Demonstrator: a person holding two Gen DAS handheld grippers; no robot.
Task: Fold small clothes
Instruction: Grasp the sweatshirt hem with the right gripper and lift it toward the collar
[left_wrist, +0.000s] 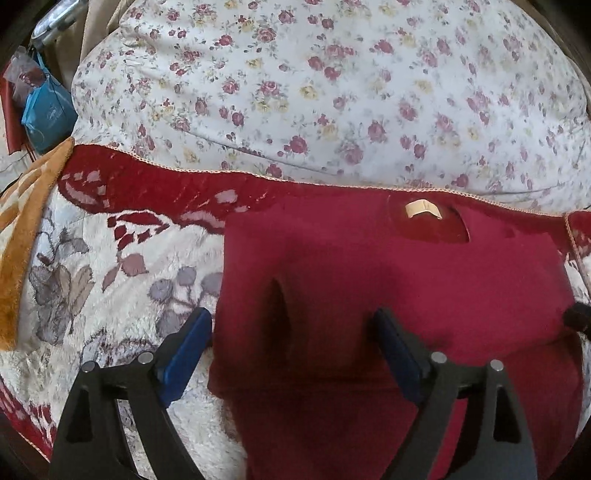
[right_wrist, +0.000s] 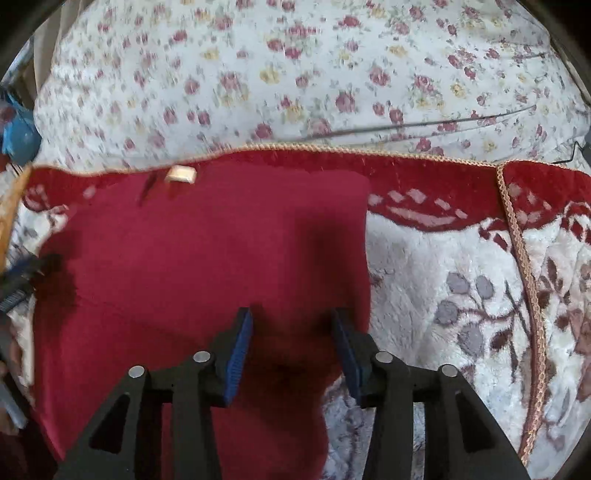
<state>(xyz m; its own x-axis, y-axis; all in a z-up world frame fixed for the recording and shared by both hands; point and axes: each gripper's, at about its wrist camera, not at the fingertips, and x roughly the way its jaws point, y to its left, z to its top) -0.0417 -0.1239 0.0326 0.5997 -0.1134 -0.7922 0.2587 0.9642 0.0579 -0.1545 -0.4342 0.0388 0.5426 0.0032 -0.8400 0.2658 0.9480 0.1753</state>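
Note:
A dark red shirt (left_wrist: 388, 295) lies flat on a plush floral blanket (left_wrist: 110, 295), collar and tan neck label (left_wrist: 421, 209) at the far side. My left gripper (left_wrist: 291, 321) is open, its blue-padded fingers (left_wrist: 184, 354) straddling the shirt's left edge low over the cloth. In the right wrist view the same shirt (right_wrist: 184, 258) fills the left half, label (right_wrist: 180, 173) at the top. My right gripper (right_wrist: 291, 321) is open over the shirt's lower right part, near its right edge. Neither holds cloth.
A white quilt with red roses (left_wrist: 332, 92) is heaped behind the blanket. An orange towel (left_wrist: 22, 236) lies at the left, a blue bag (left_wrist: 48, 118) beyond it. The left gripper tip shows at the right view's left edge (right_wrist: 22, 277).

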